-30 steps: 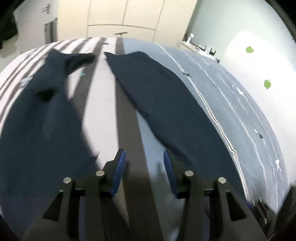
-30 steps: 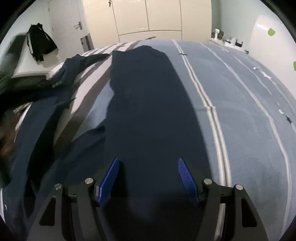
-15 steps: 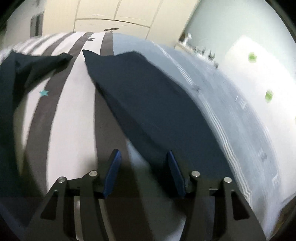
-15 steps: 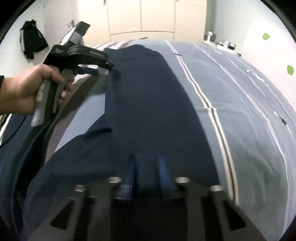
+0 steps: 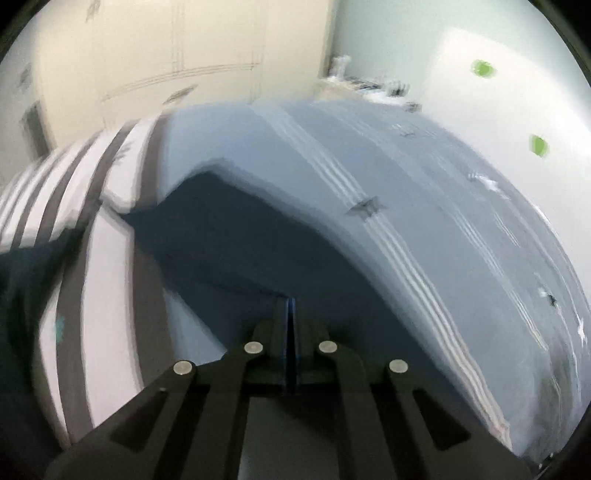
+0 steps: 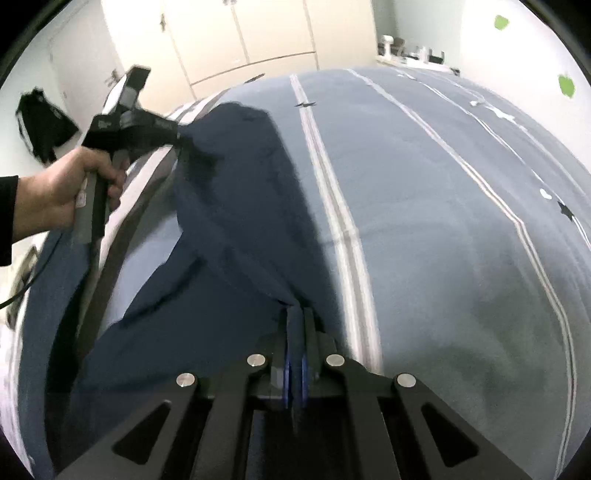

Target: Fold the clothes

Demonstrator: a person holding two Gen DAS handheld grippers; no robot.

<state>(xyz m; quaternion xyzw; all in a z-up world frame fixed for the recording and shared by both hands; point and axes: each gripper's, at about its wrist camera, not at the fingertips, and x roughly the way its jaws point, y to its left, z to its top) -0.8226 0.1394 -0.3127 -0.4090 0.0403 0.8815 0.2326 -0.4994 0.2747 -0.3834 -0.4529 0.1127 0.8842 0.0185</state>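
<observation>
In the left wrist view, the black left gripper point(image 5: 290, 314) is pinched tight on an edge of the dark navy cloth garment point(image 5: 236, 236), which lifts off the blue striped bedspread point(image 5: 424, 236). In the right wrist view, the black right gripper point(image 6: 298, 325) clamps the garment's near edge; the left gripper point(image 6: 176, 138), in the person's hand point(image 6: 62, 192), holds its far corner raised. No lettering is legible.

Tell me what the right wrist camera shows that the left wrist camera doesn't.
Only the right wrist view shows the left hand gripping its tool, the right gripper pinching the navy garment, and a black jacket by the door. Only the left wrist view shows the left gripper shut on that cloth up close, plus white and grey stripes. Both show the blue bedspread, cupboards and green stickers.
</observation>
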